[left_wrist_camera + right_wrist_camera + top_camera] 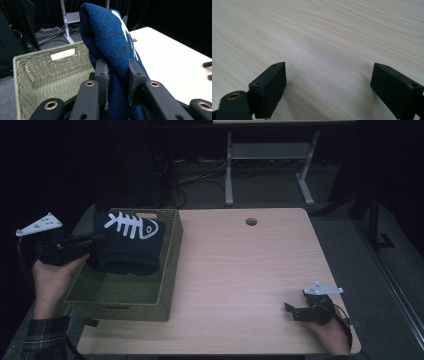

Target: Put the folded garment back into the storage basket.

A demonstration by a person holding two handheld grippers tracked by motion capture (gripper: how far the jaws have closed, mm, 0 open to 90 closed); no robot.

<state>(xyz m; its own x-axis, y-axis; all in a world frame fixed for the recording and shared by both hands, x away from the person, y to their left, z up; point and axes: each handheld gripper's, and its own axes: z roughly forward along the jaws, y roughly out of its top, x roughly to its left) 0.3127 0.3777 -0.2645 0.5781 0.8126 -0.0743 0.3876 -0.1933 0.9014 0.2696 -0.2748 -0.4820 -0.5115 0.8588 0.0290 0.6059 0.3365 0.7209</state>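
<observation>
A dark blue knitted garment (131,242) with a white fish-skeleton print hangs above a green woven basket (169,265) at the table's left. My left gripper (95,241) is shut on its left edge and holds it up. In the left gripper view the blue knit (110,47) is pinched between the two black jaws, with the basket (47,72) behind. My right gripper (290,311) rests low at the table's front right, open. In the right gripper view its jaws stand wide apart over bare wood, with my right gripper (328,82) holding nothing.
The light wooden table (240,270) has a round cable hole (251,222) near its far edge. A white-legged desk frame (267,165) and cables stand on the dark floor behind. The basket has a cut-out handle (63,54) in its far wall.
</observation>
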